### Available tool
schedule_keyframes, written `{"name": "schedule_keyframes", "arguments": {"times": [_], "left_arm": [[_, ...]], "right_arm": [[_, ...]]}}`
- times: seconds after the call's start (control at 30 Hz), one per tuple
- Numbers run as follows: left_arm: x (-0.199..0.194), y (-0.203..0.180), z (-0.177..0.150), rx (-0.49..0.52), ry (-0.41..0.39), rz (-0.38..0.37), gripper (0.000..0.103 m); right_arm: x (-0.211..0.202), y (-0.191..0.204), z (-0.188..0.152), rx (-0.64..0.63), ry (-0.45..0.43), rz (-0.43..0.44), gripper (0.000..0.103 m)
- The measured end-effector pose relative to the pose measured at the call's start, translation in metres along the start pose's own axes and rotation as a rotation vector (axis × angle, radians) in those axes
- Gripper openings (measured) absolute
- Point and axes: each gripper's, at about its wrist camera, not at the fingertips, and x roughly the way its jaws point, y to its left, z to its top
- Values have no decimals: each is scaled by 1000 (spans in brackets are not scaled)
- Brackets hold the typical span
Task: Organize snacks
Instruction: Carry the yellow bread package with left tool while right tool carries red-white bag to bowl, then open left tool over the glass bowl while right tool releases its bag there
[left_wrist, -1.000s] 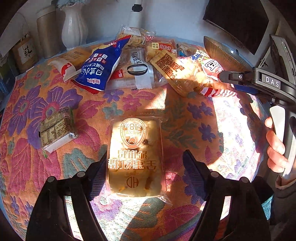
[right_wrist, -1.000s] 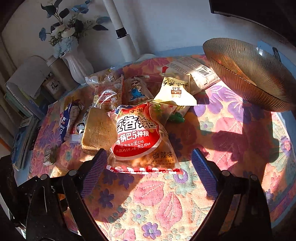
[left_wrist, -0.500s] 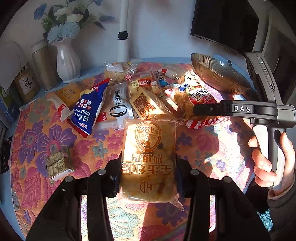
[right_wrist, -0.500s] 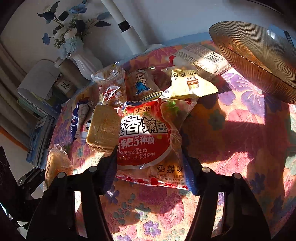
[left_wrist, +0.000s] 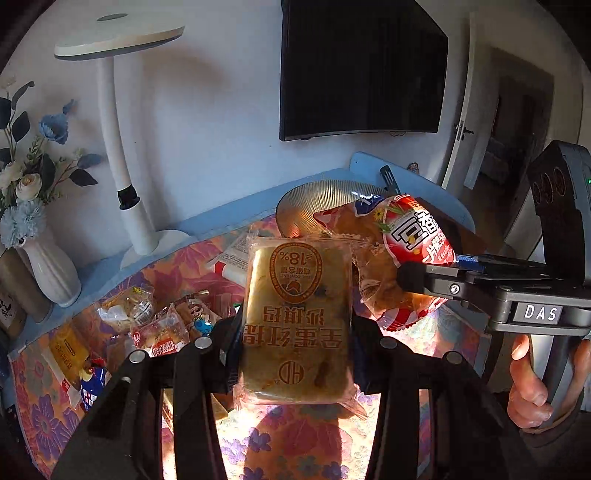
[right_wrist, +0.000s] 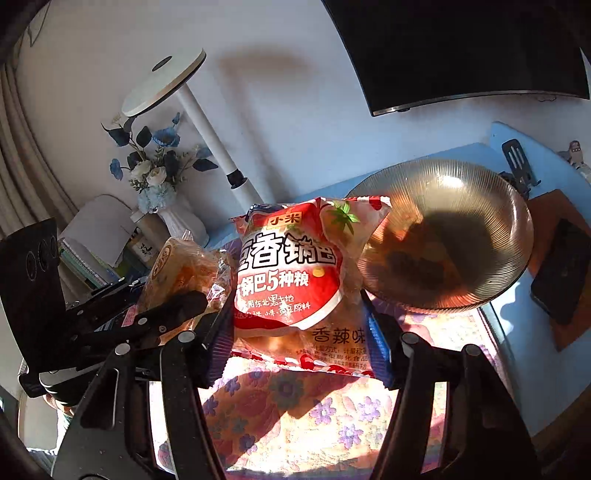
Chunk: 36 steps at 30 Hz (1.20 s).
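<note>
My left gripper (left_wrist: 295, 332) is shut on a clear-wrapped yellow cake packet (left_wrist: 297, 314) and holds it up above the table. My right gripper (right_wrist: 299, 332) is shut on a red and white crisp bag (right_wrist: 291, 273), also lifted. The crisp bag shows in the left wrist view (left_wrist: 406, 251) just right of the cake, in front of the ribbed amber glass bowl (left_wrist: 317, 206). In the right wrist view the bowl (right_wrist: 491, 266) stands right of the bag, and the cake packet (right_wrist: 177, 273) is at the left in the other gripper.
Several snack packets (left_wrist: 155, 325) lie on the floral tablecloth (left_wrist: 280, 435) at the left. A white vase of flowers (left_wrist: 48, 269) and a white lamp (left_wrist: 125, 206) stand at the back. A dark phone (right_wrist: 561, 273) lies right of the bowl.
Both grippers closed on their packets and lifted them off the table. Both have moved up and toward the bowl.
</note>
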Motion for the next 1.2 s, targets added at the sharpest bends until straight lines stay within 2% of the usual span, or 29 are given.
{"name": "schedule_keyframes", "arguments": {"times": [0.13,0.2,0.3,0.4,0.43,0.47,0.53,0.57,0.67,0.77,1.0,1.1,1.2], "left_arm": [[43,-12,44,-3,27,-74,43],[75,-15,55,-19,76,-134,44],[124,-18,65,-59,141,-171,43],[161,-20,73,-85,171,-211,44],[172,-20,76,-90,189,-238,46],[181,-21,78,-98,193,-246,56],[189,-19,82,-117,167,-202,74],[190,-17,83,-119,159,-203,75],[180,-7,84,-141,145,-217,75],[155,-1,74,-116,102,-177,75],[73,30,59,-134,13,-127,75],[29,48,60,-160,-54,-76,76],[-20,72,48,-195,-115,7,84]], "right_arm": [[-3,-41,26,33,-70,-170,62],[6,-64,33,68,-59,-222,63],[24,-92,37,121,-8,-270,62],[38,-112,42,140,20,-303,63],[43,-117,45,145,28,-308,66],[49,-121,47,153,37,-302,67],[57,-129,53,170,36,-278,65],[59,-132,55,174,36,-286,65],[60,-135,56,186,34,-273,64],[52,-123,51,158,26,-263,64],[33,-73,45,82,11,-201,64],[26,-45,44,43,13,-153,64],[20,-10,37,-19,15,-108,64]]}}
